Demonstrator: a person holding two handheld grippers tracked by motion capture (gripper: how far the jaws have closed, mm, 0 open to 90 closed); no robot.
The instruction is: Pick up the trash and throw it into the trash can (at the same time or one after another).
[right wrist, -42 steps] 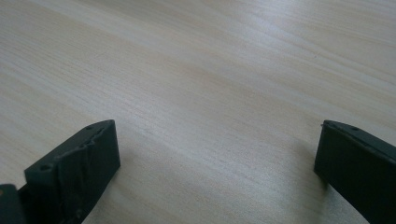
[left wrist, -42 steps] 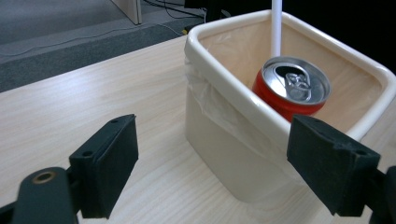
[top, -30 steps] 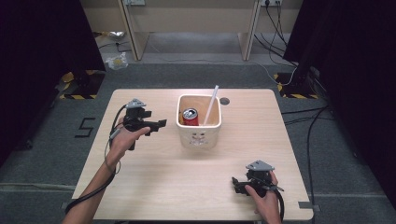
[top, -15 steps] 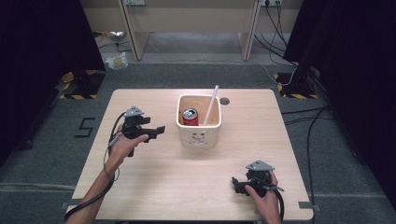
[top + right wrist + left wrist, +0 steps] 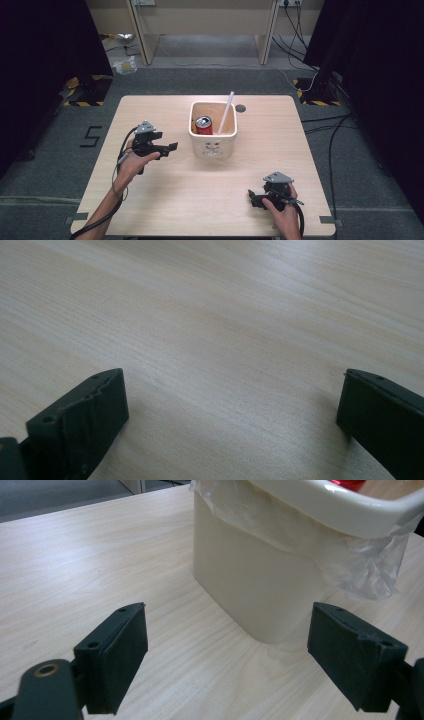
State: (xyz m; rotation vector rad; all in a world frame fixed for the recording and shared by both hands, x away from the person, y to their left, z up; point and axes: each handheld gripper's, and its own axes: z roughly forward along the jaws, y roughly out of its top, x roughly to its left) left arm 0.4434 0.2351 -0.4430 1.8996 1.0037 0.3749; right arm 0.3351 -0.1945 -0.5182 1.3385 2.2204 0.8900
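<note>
The cream bin (image 5: 212, 145) stood near the middle of the counter (image 5: 150, 200), w/ a red can (image 5: 203, 125) and a white straw (image 5: 226, 111) inside, and a clear plastic liner (image 5: 350, 565) hanging over its rim. The left gripper (image 5: 170, 148) was held just beside the bin's left wall, jaws spread wide, nothing between them. The right gripper (image 5: 252, 196) rested low at the counter's near-right part, well apart from the bin, jaws also spread, empty.
</note>
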